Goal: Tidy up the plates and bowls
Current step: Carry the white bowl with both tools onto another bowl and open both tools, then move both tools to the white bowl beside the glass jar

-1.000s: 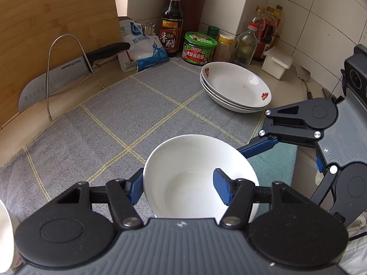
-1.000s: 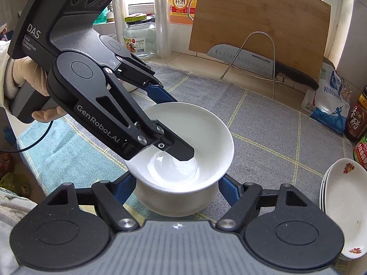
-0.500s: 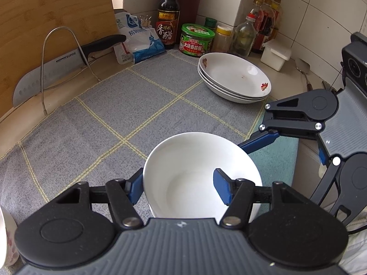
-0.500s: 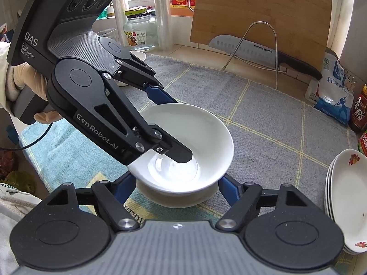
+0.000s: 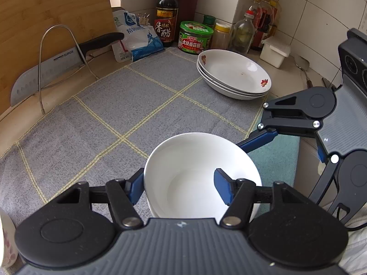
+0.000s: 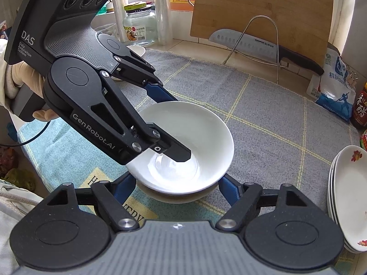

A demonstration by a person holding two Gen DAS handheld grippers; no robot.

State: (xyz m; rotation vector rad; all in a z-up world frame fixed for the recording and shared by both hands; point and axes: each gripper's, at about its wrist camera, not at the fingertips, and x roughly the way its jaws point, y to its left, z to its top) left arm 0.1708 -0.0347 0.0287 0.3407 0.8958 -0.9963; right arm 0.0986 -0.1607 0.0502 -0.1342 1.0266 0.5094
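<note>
The left gripper (image 5: 179, 186) straddles the near rim of the plain white ceramic bowl (image 5: 197, 160), one finger outside the wall, one inside; its jaws are opening, easing off the wall. That bowl sits nested in a second white bowl (image 6: 179, 196) on the grey checked cloth mat (image 5: 103, 119), directly ahead of both claws. The right gripper (image 6: 175, 190) is spread around the lower bowl, contact unclear. Only the right wrist view shows the nesting; only the left shows the whole stack of flowered white plates (image 5: 234, 73), well apart to the right.
</note>
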